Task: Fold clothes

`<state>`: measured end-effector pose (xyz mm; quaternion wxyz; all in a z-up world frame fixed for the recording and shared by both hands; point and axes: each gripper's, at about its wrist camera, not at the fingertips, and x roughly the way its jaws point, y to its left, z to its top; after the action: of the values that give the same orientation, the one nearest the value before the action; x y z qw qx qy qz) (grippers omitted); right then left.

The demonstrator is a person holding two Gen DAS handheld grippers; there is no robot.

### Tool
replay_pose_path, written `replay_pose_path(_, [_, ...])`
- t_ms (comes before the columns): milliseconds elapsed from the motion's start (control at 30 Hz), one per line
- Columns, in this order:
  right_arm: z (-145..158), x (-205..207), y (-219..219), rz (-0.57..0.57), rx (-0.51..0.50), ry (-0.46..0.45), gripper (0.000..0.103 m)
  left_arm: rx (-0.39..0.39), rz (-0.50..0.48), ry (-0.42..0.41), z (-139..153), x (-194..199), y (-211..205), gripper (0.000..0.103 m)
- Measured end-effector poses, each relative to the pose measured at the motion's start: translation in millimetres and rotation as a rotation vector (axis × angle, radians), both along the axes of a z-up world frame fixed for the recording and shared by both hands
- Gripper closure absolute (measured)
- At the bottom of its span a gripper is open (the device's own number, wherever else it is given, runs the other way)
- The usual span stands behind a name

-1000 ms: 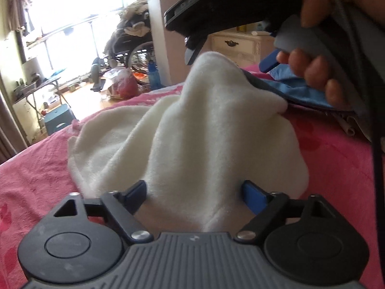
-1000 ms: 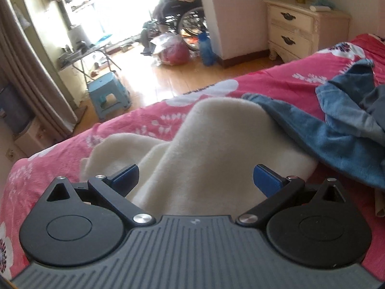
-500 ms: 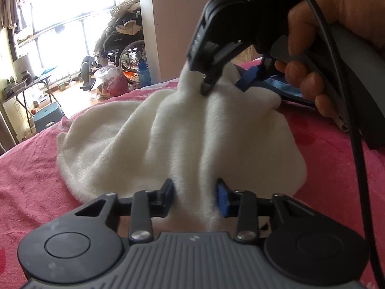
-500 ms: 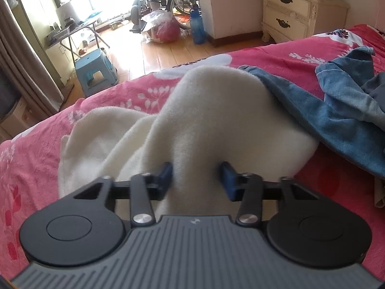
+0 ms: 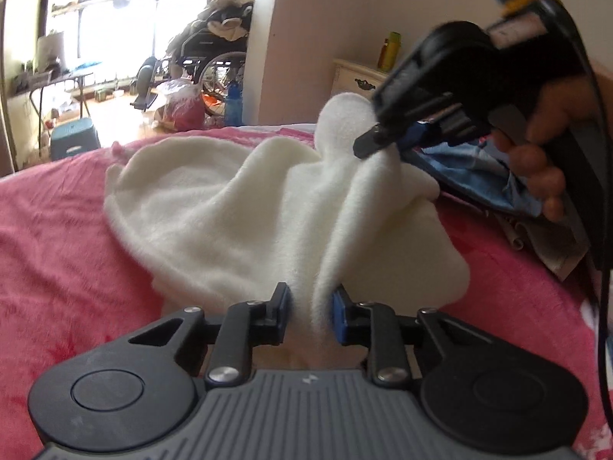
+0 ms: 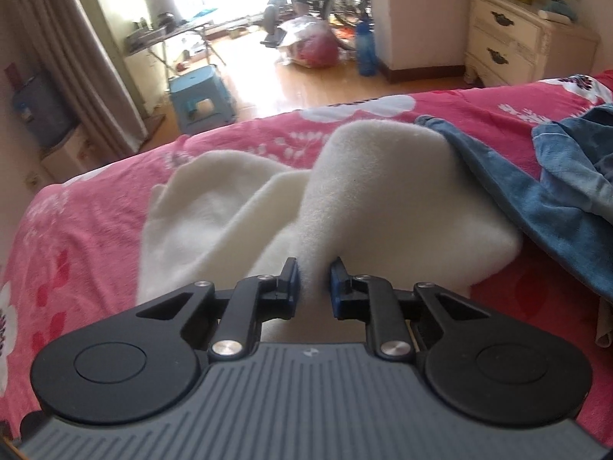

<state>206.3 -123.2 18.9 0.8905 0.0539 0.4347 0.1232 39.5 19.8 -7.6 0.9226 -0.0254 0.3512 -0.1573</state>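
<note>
Left hand-held gripper (image 5: 309,312) pinching a raised fold of the white fleece garment (image 5: 237,222) at lower centre, right hand-held gripper (image 6: 314,287) pinching another fold, garment spread mid-frame on the pink floral bed (image 6: 95,207), blue clothes (image 6: 567,176) at right edge touching it.

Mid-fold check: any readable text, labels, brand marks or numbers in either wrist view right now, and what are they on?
No legible words or numbers in either view.
Left hand-held gripper, shut on the white fleece garment: small pale logo mark on its grey body, a symbol only.
Right hand-held gripper: same mark, no letters.
Label on the right gripper's upper housing, seen from the left wrist: too blurred to read.
</note>
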Motion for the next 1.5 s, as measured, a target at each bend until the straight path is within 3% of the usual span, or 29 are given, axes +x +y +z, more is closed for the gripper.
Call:
replay_pose_path(200, [6.2,-16.9,2.8,0.057,0.019,-0.005,0.090,-0.025,0.017,0.018,0.3,-15.3,11.5,0.084])
replay_pose_path(267, [6.4,-23.0,5.1,0.082,0.017,-0.006,0.090,-0.041,0.021,0.033,0.2,-20.3,14.8,0.094])
replay_pose_path(367, [7.0,-32.7,10.6,0.125,0.008,-0.007,0.092,-0.044,0.015,0.026,1.1,-28.7,16.3,0.093])
replay_pose_path(433, [7.8,-39.3,14.4,0.150,0.012,-0.008,0.093,-0.006,0.010,-0.012,2.9,-35.4,13.2,0.083])
replay_pose_path(467, [7.9,-41.3,16.1,0.169,0.026,0.002,0.102,0.006,0.011,-0.028,4.0,-37.1,12.4,0.077])
replay_pose_path(567, [7.4,-52.3,30.6,0.241,0.032,0.017,0.103,0.023,0.012,-0.070,8.9,-39.6,11.6,0.052])
replay_pose_path(600, [7.9,-56.2,36.7,0.263,0.017,0.007,0.103,0.027,0.009,-0.077,10.0,-39.2,10.6,0.048])
replay_pose_path(700, [14.8,-59.3,42.8,0.267,0.013,-0.005,0.103,0.053,0.009,-0.087,9.9,-37.5,7.6,0.047])
replay_pose_path(833, [31.2,-58.0,26.2,0.182,0.053,-0.020,0.100,0.056,0.015,-0.082,9.4,-35.7,9.7,0.044])
replay_pose_path(933, [37.4,-63.9,1.4,0.085,0.069,-0.009,0.076,0.055,0.001,-0.094,15.7,-31.1,10.4,0.037])
replay_pose_path(1000, [36.8,-69.5,-19.0,0.013,0.072,-0.009,0.049,0.054,-0.008,-0.102,19.9,-28.0,11.0,0.030])
replay_pose_path(1100, [25.5,-78.7,-52.4,-0.095,0.078,-0.017,0.034,0.063,-0.050,-0.110,29.5,-16.4,6.4,0.019])
replay_pose_path(1200, [3.6,-77.7,-78.8,-0.188,0.145,0.030,0.023,0.088,-0.132,-0.117,40.6,1.9,-7.2,0.012])
replay_pose_path(1333, [-32.0,-63.8,-103.0,-0.278,0.257,0.065,0.019,0.110,-0.209,-0.101,46.2,32.6,-33.3,0.007])
replay_pose_path(1433, [-63.7,-42.9,-123.5,-0.371,0.425,0.109,0.018,0.144,-0.187,-0.038,34.4,62.5,-54.7,0.008])
replay_pose_path(1500, [-85.7,-28.0,-133.8,-0.419,0.522,0.147,0.018,0.178,-0.159,0.010,20.3,78.4,-66.9,0.019])
